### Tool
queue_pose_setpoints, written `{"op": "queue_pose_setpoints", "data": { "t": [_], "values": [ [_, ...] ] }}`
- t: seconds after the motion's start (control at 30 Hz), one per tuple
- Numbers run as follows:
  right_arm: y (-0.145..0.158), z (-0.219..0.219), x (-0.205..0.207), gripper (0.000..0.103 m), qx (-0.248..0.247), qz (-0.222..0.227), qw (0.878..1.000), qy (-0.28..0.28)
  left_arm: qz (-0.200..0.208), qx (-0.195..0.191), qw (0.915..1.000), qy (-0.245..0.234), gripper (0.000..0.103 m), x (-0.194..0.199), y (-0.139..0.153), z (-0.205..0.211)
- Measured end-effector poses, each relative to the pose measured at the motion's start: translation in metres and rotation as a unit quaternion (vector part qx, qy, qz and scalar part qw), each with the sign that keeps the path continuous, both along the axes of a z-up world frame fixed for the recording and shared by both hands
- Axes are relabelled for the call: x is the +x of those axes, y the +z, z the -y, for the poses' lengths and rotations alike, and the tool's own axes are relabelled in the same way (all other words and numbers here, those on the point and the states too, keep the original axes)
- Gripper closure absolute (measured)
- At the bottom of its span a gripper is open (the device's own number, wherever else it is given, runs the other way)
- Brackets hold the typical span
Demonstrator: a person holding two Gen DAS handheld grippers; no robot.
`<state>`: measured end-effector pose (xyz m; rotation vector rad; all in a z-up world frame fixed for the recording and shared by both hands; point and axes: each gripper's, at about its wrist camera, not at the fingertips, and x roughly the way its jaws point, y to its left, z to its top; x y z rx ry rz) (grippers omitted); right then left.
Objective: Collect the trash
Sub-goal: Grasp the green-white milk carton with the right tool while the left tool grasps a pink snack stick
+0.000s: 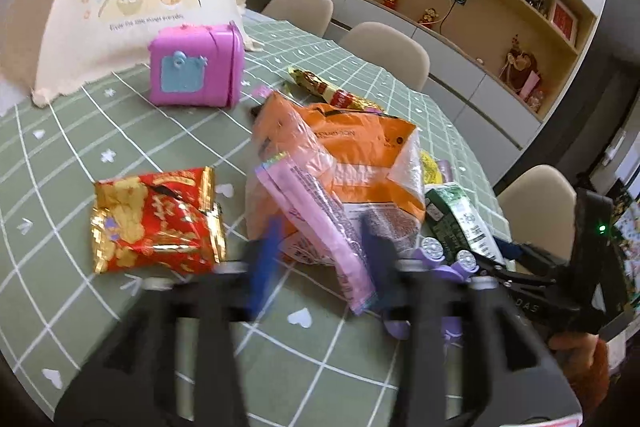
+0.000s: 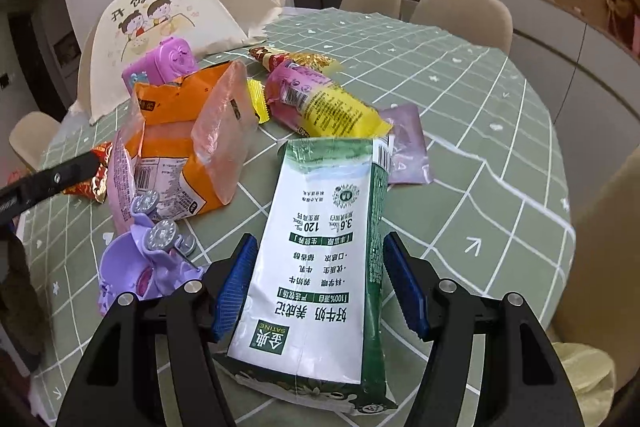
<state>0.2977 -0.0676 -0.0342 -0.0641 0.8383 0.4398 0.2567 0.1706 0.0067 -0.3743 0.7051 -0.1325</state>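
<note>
Snack trash lies on a green checked tablecloth. My left gripper is blurred, its blue pads apart on either side of a pink foil packet that leans on an orange plastic bag. A red and gold packet lies just left of it. My right gripper is shut on a green and white milk carton, one pad against each side. The same carton shows at the right of the left wrist view. A yellow and pink wrapper and a purple sachet lie beyond the carton.
A purple toy with silver wheels sits left of the carton. A pink toy box and a cream food cover stand at the back. Beige chairs ring the round table. A person's hand holds the right gripper.
</note>
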Motion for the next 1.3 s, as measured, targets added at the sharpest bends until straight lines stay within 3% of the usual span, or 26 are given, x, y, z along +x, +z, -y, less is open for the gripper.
{"op": "queue_pose_setpoints", "data": {
  "t": [0.13, 0.43, 0.57, 0.67, 0.73, 0.83, 1.07, 1.3],
  "values": [
    [0.001, 0.003, -0.002, 0.042, 0.004, 0.001, 1.0, -0.002, 0.002, 0.002, 1.0, 0.001, 0.049, 0.001, 0.001, 0.004],
    [0.008, -0.001, 0.009, 0.042, 0.007, 0.006, 1.0, -0.013, -0.058, 0.015, 0.9979, 0.025, 0.048, 0.018, -0.013, 0.01],
    [0.003, -0.011, 0.011, 0.042, -0.018, -0.003, 1.0, -0.008, -0.077, 0.013, 0.9963, 0.037, 0.048, 0.028, -0.019, 0.011],
    [0.003, -0.009, 0.006, 0.05, -0.014, -0.003, 1.0, -0.012, -0.08, 0.003, 0.996, 0.04, 0.052, 0.033, -0.02, 0.01],
    [0.003, -0.006, 0.002, 0.05, -0.007, -0.007, 1.0, -0.008, -0.074, 0.006, 0.9967, 0.033, 0.078, 0.03, -0.018, 0.01],
    [0.008, -0.007, -0.006, 0.05, -0.014, 0.005, 1.0, -0.002, -0.053, 0.011, 0.9983, 0.022, 0.091, 0.018, -0.009, 0.01],
    [0.027, 0.003, -0.023, 0.05, 0.009, 0.041, 0.999, -0.004, 0.008, 0.052, 0.9982, 0.029, 0.092, -0.004, 0.026, 0.01],
    [0.046, 0.023, -0.04, 0.05, 0.031, 0.066, 0.997, -0.005, 0.044, 0.039, 0.9981, 0.016, 0.092, -0.021, 0.054, 0.019]
  ]
}}
